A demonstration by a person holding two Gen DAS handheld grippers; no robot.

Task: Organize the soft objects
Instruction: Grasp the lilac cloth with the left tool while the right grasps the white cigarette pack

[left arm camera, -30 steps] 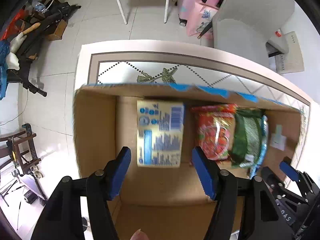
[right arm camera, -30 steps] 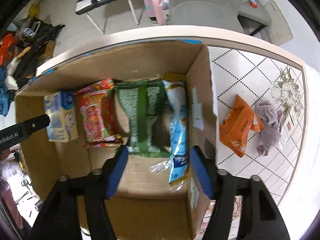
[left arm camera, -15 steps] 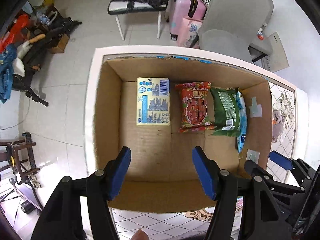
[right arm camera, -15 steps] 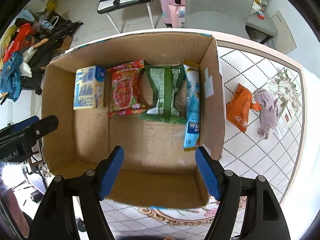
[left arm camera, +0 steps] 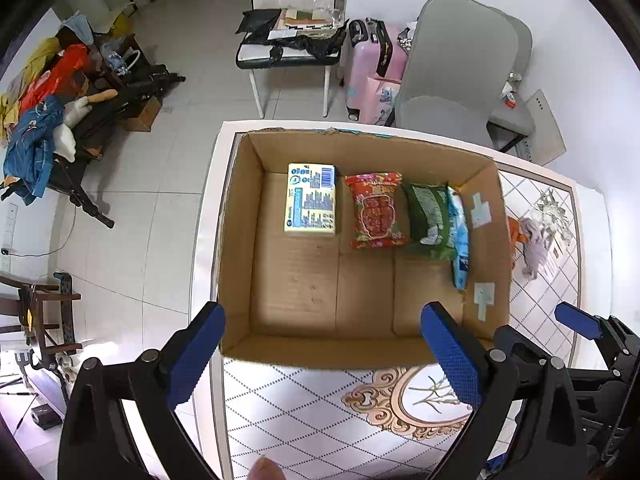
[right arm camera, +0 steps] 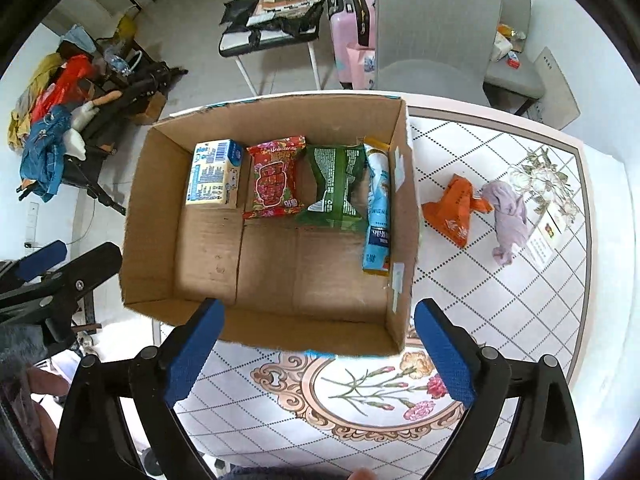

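Note:
An open cardboard box (left arm camera: 240, 240) (right arm camera: 136, 220) stands on the patterned table. Along its far side lie a yellow-and-blue pack (left arm camera: 311, 200) (right arm camera: 214, 172), a red pack (left arm camera: 376, 210) (right arm camera: 274, 178), a green pack (left arm camera: 428, 216) (right arm camera: 336, 184) and a light blue pack (left arm camera: 460, 240) (right arm camera: 378, 208). On the table right of the box lie an orange pack (right arm camera: 452, 204) (left arm camera: 514, 230) and a lilac cloth (right arm camera: 508, 216) (left arm camera: 536, 244). My left gripper (left arm camera: 322, 316) and right gripper (right arm camera: 318, 312) hover high above the box's near edge, jaws opening wide, nothing between them.
A grey chair (right arm camera: 436, 28) stands behind the table, with a pink suitcase (left arm camera: 372, 64) and a loaded white-legged stool (left arm camera: 288, 48) beyond. Clutter and clothes (left arm camera: 48, 120) fill the floor at the left. A card (right arm camera: 548, 236) lies by the cloth.
Both grippers have risen up and back out of the box, so the whole box now shows. Both jaws have spread wider. The packs lie where they were.

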